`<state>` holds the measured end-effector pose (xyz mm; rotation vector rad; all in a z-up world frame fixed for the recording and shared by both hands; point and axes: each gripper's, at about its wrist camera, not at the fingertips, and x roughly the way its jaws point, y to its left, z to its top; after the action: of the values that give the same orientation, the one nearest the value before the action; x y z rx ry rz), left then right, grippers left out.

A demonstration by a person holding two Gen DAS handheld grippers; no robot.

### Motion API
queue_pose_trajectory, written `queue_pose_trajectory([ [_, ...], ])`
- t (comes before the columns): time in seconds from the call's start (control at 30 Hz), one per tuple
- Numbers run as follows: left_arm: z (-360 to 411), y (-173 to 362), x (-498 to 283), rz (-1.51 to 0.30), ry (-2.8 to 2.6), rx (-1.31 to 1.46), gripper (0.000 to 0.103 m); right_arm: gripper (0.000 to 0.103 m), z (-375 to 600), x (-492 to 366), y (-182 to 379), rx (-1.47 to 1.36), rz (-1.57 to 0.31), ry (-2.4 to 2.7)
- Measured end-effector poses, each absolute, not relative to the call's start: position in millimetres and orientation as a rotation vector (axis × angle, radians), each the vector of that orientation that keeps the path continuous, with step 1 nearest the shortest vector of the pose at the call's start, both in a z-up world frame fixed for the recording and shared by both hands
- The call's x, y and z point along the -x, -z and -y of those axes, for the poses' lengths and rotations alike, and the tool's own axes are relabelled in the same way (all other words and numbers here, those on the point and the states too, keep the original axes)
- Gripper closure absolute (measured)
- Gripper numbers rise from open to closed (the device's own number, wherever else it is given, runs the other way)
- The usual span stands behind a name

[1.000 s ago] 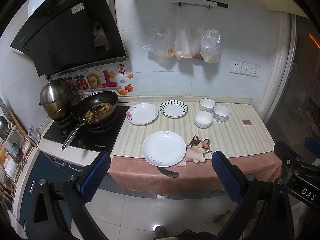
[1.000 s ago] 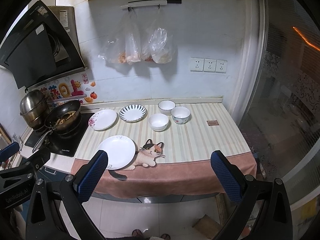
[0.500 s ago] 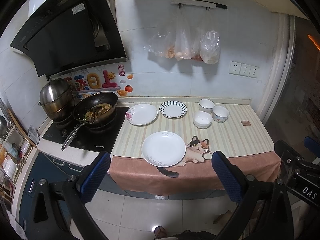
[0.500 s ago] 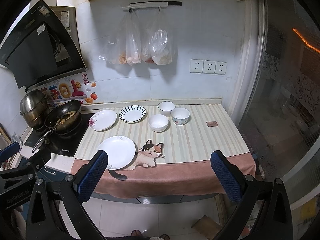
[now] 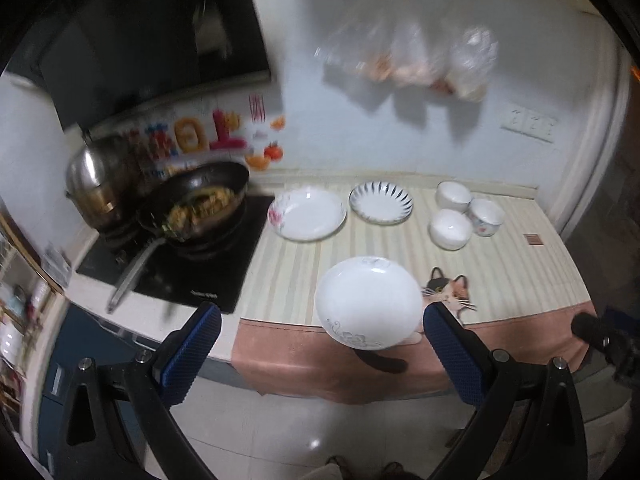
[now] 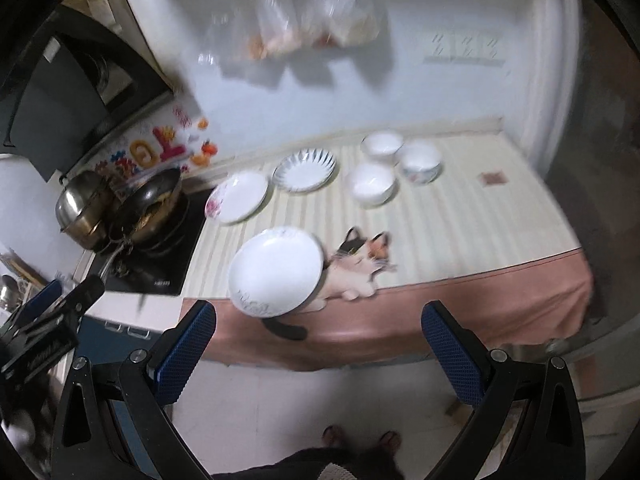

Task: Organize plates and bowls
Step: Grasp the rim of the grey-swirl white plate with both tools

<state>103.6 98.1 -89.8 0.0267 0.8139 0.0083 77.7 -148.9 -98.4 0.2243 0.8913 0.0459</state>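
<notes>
A white plate lies near the counter's front edge beside a cat-shaped mat. Behind it lie a floral plate and a blue-striped plate. Three bowls stand at the back right: a white bowl, another white bowl and a floral bowl. My left gripper and right gripper are both open and empty, in front of the counter and short of it.
A wok with food and a steel pot sit on the black cooktop at the left. Plastic bags hang on the wall. The cloth-covered counter edge overhangs the tiled floor.
Both grippers have moved forward toward the counter, so the plates and bowls look larger. The right view has tilted. Both views are blurred by motion. The dishes have not moved.
</notes>
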Motion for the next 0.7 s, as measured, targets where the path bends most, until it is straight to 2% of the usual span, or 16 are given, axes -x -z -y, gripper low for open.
queue_pose_trajectory([
  [0.17, -114.2, 150.6, -169.6, -0.981, 0.022, 0.029, 0.001, 0.0, 135.2, -155.9, 161.8, -0.211, -1.0, -0.092],
  [0.37, -115.6, 222.1, -235.1, -1.141, 0.05, 0.073, 0.011, 0.0, 128.0, -255.2, 245.2, -0.202, -1.119, -0.159],
  [0.43, -116.9, 246.4, -255.5, -1.201, 0.038, 0.086, 0.017, 0.0, 126.2, -283.7, 272.0, -0.205, -1.159, -0.184],
  [0.57, -122.7, 289.0, -288.4, -1.291, 0.024, 0.123, 0.021, 0.001, 122.4, -336.8, 324.4, -0.192, -1.247, -0.22],
  [0.7, -122.6, 323.3, -311.0, -1.368, 0.037, 0.125, 0.033, 0.004, 118.5, -373.2, 363.0, -0.192, -1.317, -0.241],
])
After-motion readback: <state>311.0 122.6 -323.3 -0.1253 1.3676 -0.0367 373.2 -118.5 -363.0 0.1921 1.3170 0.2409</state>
